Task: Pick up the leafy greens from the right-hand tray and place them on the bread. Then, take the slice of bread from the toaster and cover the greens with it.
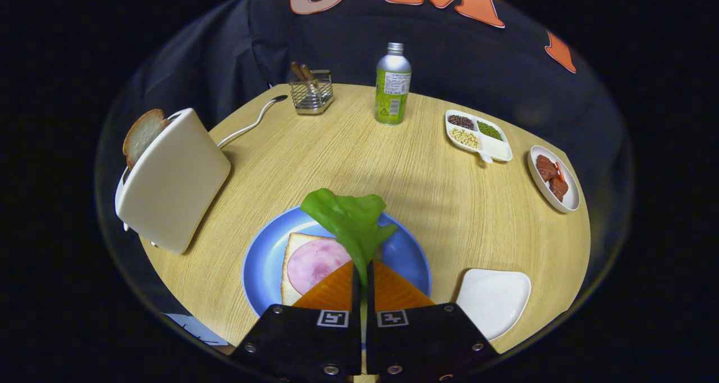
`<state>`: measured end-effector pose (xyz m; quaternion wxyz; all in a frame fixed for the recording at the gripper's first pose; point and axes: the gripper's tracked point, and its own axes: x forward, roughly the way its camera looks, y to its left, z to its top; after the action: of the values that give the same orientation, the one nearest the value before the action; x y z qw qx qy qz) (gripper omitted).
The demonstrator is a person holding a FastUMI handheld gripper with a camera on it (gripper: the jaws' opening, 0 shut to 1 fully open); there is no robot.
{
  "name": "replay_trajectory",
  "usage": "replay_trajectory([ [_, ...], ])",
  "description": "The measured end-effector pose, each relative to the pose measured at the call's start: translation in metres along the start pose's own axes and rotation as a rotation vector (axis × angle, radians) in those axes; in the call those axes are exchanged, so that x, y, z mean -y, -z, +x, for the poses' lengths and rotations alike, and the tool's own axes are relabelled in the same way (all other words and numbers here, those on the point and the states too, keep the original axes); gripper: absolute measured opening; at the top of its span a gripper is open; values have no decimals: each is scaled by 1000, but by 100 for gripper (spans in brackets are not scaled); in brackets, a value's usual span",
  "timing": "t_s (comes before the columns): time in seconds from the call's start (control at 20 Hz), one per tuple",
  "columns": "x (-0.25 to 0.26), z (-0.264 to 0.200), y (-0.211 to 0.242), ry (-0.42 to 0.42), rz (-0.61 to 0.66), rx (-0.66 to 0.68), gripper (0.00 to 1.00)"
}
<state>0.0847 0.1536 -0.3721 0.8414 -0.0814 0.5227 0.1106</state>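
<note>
We see our claw closed tight on the stem of the leafy greens, both fingers pressing it with barely a gap between them, and the leaf fans up and out at twelve o'clock from the tips. Directly under the tips sits a blue plate on the bench, and in it lies a slice of bread topped with a round of pink ham; the greens hang over the ham's right side, and we cannot tell whether the leaf touches it. At about four o'clock from the claw, just beside the plate, rests a white tray with nothing in it. Out at ten o'clock stands a white toaster, tilted in our fisheye view, with a second slice of bread poking from its slot; its cord runs away toward the far edge of the bench. At eleven o'clock, near that far edge, a wire basket holds a couple of brown sticks. At twelve o'clock stands a green bottle with a metal cap, upright. At one o'clock we find a divided white dish carrying dark beans, green beans and pale beans in separate compartments, with one compartment bare. At two o'clock, near the bench's edge, an oval white dish holds reddish-brown pieces of meat.
</note>
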Motion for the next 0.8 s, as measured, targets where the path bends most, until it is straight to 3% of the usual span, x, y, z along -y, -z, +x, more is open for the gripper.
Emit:
replay_trajectory([
  [0.2, -14, 7, 7, -47, -19, -40, 8],
  [0.35, -22, 6, 9, -76, -30, -50, 20],
  [0.8, -45, -23, -4, -144, -18, -18, 42],
])
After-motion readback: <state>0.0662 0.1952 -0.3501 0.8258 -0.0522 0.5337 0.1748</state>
